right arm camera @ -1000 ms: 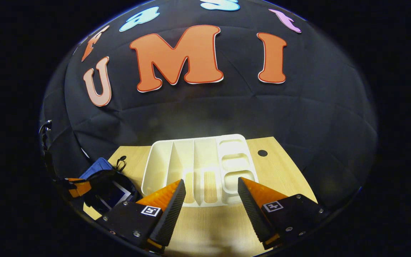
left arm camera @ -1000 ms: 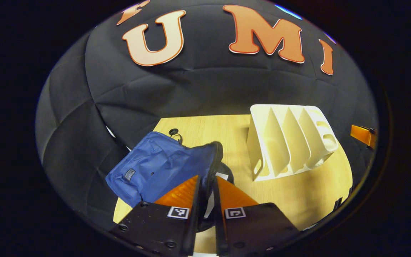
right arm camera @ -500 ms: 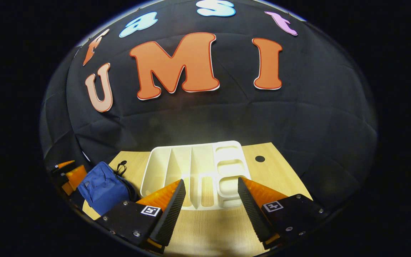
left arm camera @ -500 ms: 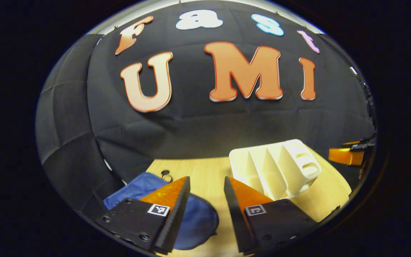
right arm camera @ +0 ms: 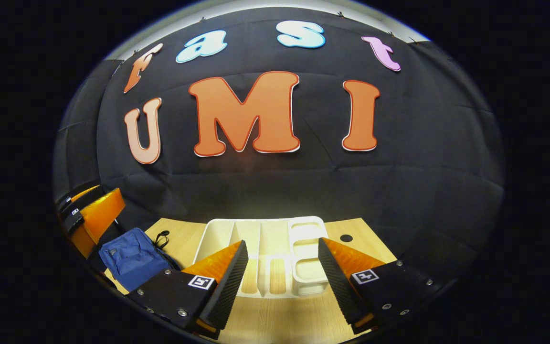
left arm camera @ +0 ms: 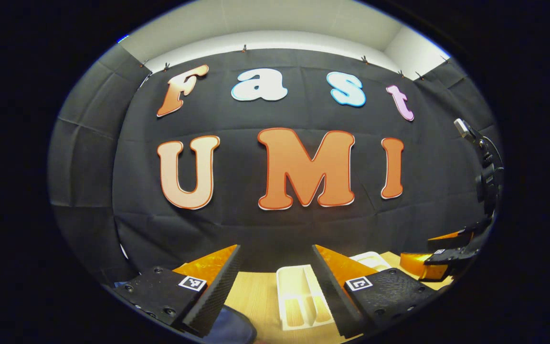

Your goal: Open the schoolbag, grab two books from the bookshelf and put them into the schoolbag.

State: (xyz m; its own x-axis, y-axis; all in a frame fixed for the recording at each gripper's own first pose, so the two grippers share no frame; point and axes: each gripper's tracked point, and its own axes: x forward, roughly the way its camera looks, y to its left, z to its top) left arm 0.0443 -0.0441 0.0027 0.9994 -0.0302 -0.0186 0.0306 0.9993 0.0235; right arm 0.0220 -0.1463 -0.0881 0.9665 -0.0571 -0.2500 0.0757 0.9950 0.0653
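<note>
Right gripper view: schoolbag (right arm camera: 129, 258) left of parted fingers (right arm camera: 229, 279)

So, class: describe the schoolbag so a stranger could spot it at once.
On the pale wooden table before the black cloth wall, look left of the white bookshelf. The schoolbag sits there by the table's left edge: soft blue fabric, where the shelf is rigid and white.

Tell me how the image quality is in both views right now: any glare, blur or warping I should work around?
Left gripper view: sharp, strong fisheye bending; the rack and bag sit low at the rim. Right gripper view: sharp too; a bright pool of light falls on the rack and table, while the bag is dimmer near the warped left edge.
</note>
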